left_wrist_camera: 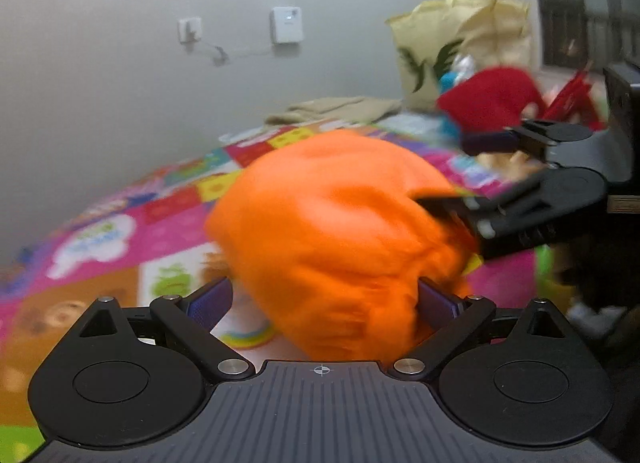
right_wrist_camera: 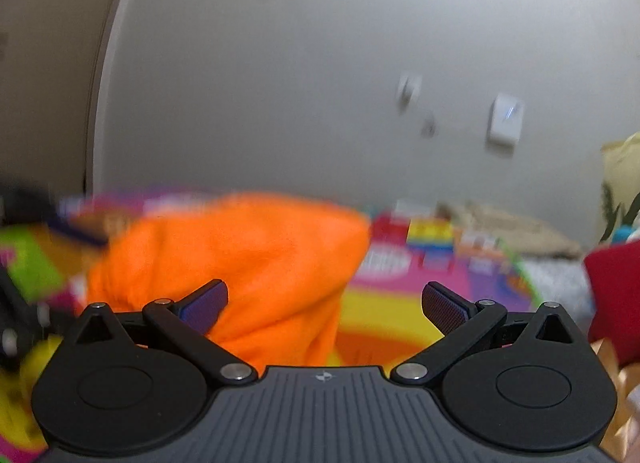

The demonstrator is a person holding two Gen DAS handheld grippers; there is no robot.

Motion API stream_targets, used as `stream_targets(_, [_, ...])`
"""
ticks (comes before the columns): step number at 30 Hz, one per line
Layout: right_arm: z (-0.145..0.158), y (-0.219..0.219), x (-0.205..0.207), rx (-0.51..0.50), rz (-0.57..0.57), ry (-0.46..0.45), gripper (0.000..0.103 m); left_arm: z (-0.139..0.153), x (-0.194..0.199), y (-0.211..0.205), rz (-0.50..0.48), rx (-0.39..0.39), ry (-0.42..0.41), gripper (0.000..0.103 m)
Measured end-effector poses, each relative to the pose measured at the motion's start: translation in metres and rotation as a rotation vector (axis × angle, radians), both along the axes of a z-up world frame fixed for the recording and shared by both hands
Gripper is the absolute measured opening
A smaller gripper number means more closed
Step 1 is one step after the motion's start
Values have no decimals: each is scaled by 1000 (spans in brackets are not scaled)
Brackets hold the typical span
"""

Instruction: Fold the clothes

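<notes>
An orange garment (left_wrist_camera: 336, 231) lies bunched in a mound on a colourful play mat (left_wrist_camera: 120, 231). My left gripper (left_wrist_camera: 324, 299) is open, its fingers on either side of the near edge of the mound. My right gripper (left_wrist_camera: 472, 179) shows at the right of the left wrist view, open, with its lower finger (left_wrist_camera: 440, 207) against the mound. In the right wrist view the right gripper (right_wrist_camera: 324, 303) is open, and the orange garment (right_wrist_camera: 240, 263) lies ahead and to the left, against the left finger (right_wrist_camera: 204, 303). Both views are blurred.
A red garment (left_wrist_camera: 492, 99) and a cream bag (left_wrist_camera: 460, 47) stand at the back right by the wall. A folded beige cloth (left_wrist_camera: 336, 109) lies at the far edge of the mat. The wall (left_wrist_camera: 160, 83) carries a socket and a white box.
</notes>
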State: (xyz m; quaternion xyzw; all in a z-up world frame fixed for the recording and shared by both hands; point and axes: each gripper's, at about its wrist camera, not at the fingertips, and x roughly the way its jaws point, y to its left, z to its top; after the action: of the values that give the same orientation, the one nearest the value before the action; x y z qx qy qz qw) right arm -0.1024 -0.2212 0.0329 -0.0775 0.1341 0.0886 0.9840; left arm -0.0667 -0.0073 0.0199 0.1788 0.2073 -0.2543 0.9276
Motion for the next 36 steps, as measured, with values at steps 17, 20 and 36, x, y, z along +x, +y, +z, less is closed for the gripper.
stream_targets(17, [-16,-23,17,52,32,251,103,46,34,58,-28,-486,283,100])
stream_targets(20, [-8,-24,18,29,75,259,103,34,74,40,-6,-478,372,100])
stream_targets(36, [13,-32,113,268,55,465,103,-6,107,24,-33,-424,508,103])
